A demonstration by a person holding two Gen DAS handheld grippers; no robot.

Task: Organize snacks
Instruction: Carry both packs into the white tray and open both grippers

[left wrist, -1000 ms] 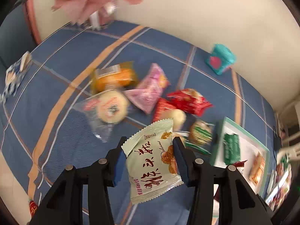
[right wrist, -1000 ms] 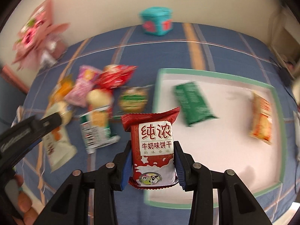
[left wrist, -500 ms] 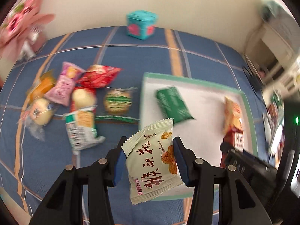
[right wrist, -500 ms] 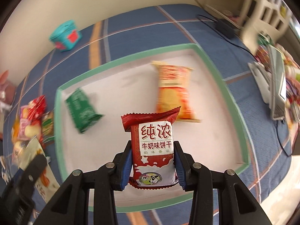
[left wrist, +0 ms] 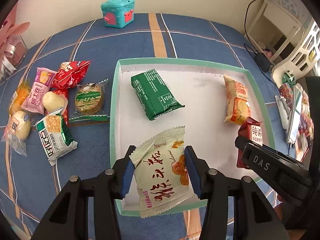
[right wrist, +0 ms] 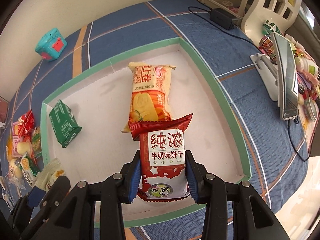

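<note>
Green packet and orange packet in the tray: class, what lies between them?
Nothing: in the left wrist view, bare white tray floor separates the green packet from the orange packet.

Left gripper [left wrist: 159, 169] and right gripper [right wrist: 163, 177]: jaws apparently clamped, side by side.

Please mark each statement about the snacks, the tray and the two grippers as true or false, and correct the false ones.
1. The left gripper holds a cream-white packet. True.
2. The right gripper is open and holds nothing. False: it is shut on a red milk-biscuit packet.
3. A green packet lies inside the tray. True.
4. The teal toy chest stands inside the tray. False: it stands on the blue cloth near the wall, apart from the tray.
5. An orange packet lies in the tray. True.
6. All snacks are already in the tray. False: a pile of snacks lies on the cloth beside it.
</note>
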